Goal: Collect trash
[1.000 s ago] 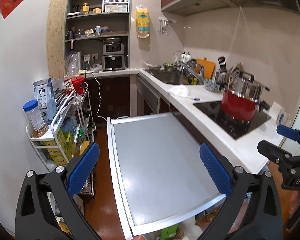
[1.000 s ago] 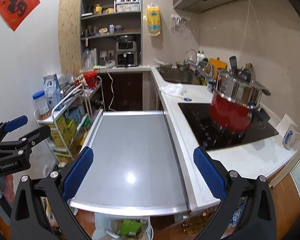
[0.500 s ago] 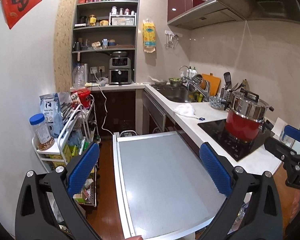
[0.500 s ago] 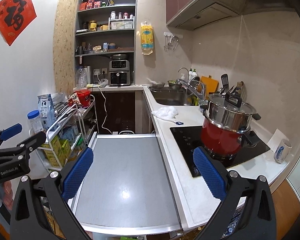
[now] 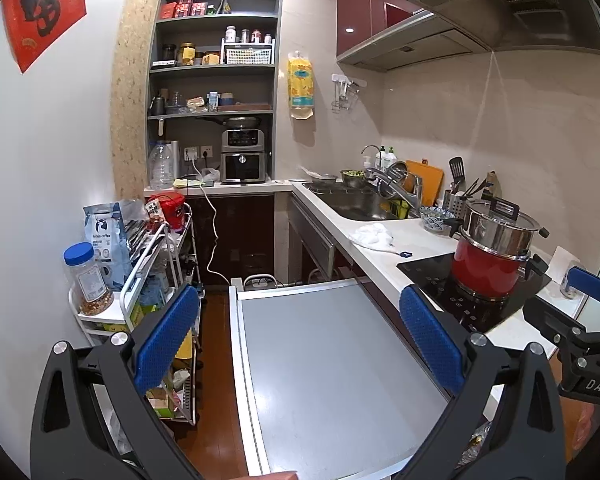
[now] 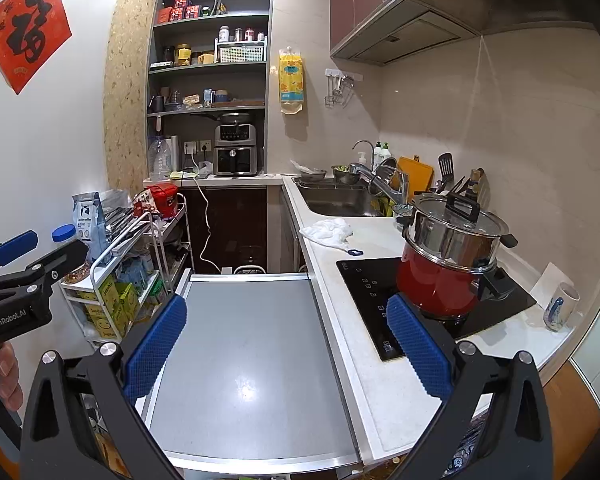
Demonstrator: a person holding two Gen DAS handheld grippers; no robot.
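- Two tongs in play: left tongs [image 5: 298, 336] and right tongs [image 6: 286, 334], both spread wide, nothing between the blue pads.
- Both hover over one grey pull-out worktop [image 5: 332, 364], which sits just beside the white L-shaped worktop [image 6: 380, 392].
- Each pair of tongs shows at the edge of the other's view: right tongs at far right of the left wrist view, left tongs at far left of the right wrist view.
- Trash candidate: one crumpled white wad [image 6: 328, 230] on the white worktop, between the sink [image 6: 334, 200] and the black cooktop [image 6: 432, 304]; well apart from both tongs.
- One small blue clip-like bit [image 6: 355, 252] lies just beside the wad, near the cooktop's corner.
- One red pot [image 6: 436, 284] on the cooktop, one steel steamer with glass lid [image 6: 454, 228] stacked on it.
- One mug [image 6: 560, 306] at the right end of the white worktop, near the cooktop.
- One white wire trolley [image 5: 156, 264] against the left wall: one blue-capped jar [image 5: 86, 280], one coffee bag [image 5: 106, 236], one red tub [image 5: 170, 208] on top.
- One air fryer [image 5: 243, 156] and one big clear water bottle [image 5: 161, 164] on the back worktop under four shelves.
- One red paper sign [image 6: 26, 28] on the left wall.
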